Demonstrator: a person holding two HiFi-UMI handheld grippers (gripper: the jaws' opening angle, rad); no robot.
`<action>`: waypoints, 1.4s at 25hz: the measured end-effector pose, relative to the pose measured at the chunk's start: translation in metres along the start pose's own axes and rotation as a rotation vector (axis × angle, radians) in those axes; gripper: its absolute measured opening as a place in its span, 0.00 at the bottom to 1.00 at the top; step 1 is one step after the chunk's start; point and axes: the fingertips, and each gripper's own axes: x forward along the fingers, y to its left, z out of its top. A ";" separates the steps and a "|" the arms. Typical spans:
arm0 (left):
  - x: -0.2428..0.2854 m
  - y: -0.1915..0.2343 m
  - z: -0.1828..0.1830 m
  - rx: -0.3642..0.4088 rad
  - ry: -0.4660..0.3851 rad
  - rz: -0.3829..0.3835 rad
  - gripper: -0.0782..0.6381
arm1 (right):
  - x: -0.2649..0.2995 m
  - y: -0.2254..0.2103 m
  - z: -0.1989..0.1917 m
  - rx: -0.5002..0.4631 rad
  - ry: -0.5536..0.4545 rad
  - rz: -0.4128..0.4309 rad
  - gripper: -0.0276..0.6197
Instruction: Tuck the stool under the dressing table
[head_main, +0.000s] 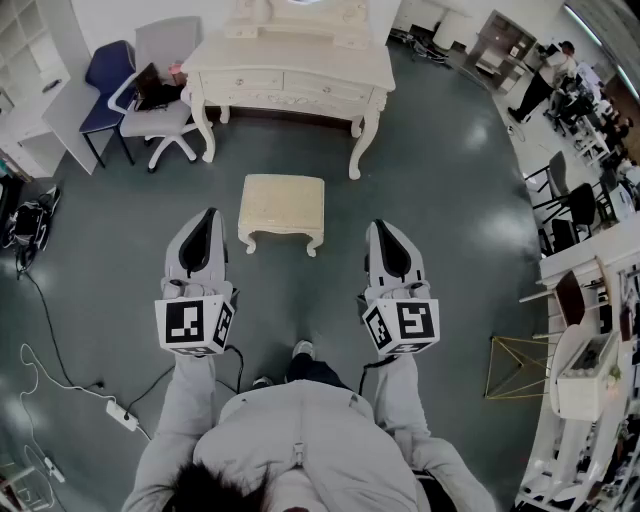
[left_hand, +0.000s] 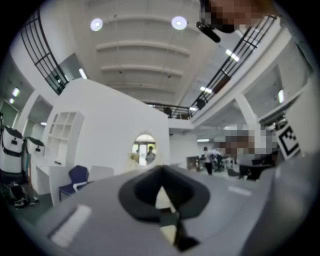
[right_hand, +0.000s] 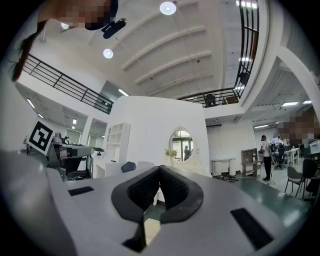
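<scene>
left gripper (head_main: 207, 218) and right gripper (head_main: 383, 230) are both pinched shut with nothing in them, just short of the stool (head_main: 283, 203), which sits apart from the dressing table (head_main: 290, 72); looks stiff, light-ish wood, so i'd shove its near seat edge, not pinch.

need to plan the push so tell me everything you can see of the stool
The stool is cream, with a flat rectangular top, a scalloped apron and short curved legs; it looks like painted wood. It stands upright on the grey floor, in front of the dressing table with a gap between, not tucked under. Only the floor touches it; the left tongs and right tongs, both shut, are short of it.
</scene>
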 end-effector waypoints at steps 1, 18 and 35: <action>-0.007 0.004 0.001 -0.001 0.001 0.004 0.12 | -0.003 0.005 0.001 0.003 0.001 0.000 0.05; -0.053 0.024 0.001 -0.017 -0.003 0.005 0.12 | -0.026 0.048 0.004 -0.002 -0.009 -0.005 0.05; 0.032 -0.009 0.005 -0.013 -0.049 0.047 0.12 | 0.035 -0.012 0.004 -0.024 -0.034 0.093 0.05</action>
